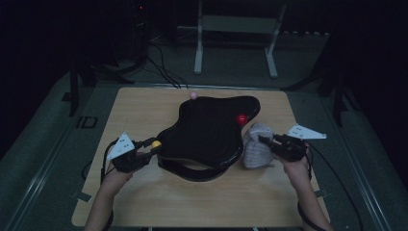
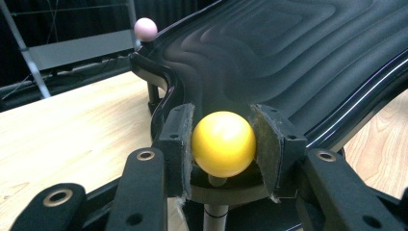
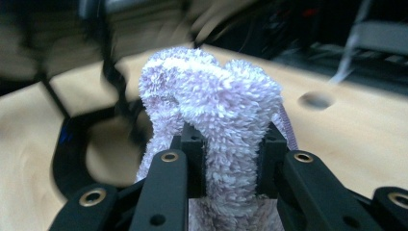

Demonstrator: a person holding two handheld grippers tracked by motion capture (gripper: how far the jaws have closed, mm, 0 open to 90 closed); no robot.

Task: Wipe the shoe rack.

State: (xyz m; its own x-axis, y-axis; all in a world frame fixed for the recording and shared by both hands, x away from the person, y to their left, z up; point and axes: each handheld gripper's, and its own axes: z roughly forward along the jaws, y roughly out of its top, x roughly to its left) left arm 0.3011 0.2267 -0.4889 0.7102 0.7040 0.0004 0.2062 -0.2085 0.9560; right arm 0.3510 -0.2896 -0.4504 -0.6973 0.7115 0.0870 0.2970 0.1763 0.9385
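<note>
A glossy black wavy tray [image 1: 207,134] stands on short legs in the middle of the wooden table. Three ball knobs rise from its edge: yellow [image 1: 156,143] at the left, pink [image 1: 193,95] at the back, red [image 1: 241,119] at the right. My left gripper [image 1: 146,148] is shut on the yellow ball [image 2: 223,143], both pads pressed against its sides. My right gripper [image 1: 263,140] is shut on a fluffy pale lilac cloth [image 1: 256,144], which hangs bunched beside the tray's right edge. In the right gripper view the cloth [image 3: 216,110] bulges up between the jaws.
The table [image 1: 144,202] has bare wood in front of the tray and at the back left. A white metal frame [image 1: 235,29] stands on the floor behind the table. Cables trail from both grippers over the table's sides.
</note>
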